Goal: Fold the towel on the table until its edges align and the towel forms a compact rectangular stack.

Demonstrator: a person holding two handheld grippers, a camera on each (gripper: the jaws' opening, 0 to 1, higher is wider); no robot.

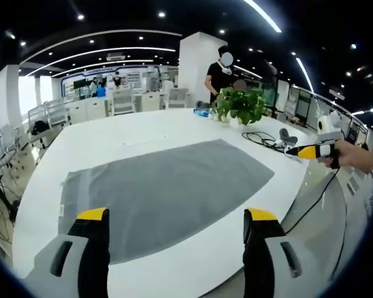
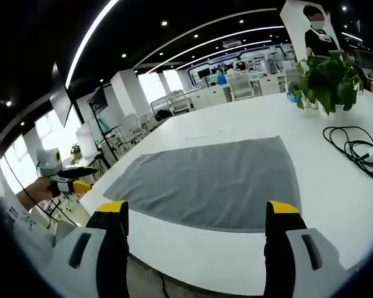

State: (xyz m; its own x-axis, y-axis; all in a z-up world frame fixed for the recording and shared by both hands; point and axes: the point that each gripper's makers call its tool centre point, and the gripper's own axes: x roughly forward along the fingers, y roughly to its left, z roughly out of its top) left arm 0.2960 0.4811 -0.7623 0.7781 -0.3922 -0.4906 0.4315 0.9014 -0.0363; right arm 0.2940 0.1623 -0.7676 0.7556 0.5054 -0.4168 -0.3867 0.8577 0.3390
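Note:
A grey towel lies spread flat on the white table; the right gripper view has the same towel from its other side. My left gripper hovers open over the towel's near edge, jaws wide apart and holding nothing. My right gripper is also open and holds nothing, above the table's near edge just short of the towel. In the left gripper view the right gripper appears at the far right, held by a hand. The left gripper appears at the left of the right gripper view.
A potted green plant stands at the far end of the table. Black cables with a small white device lie beside it. A person in black stands behind the table. Chairs and desks fill the room beyond.

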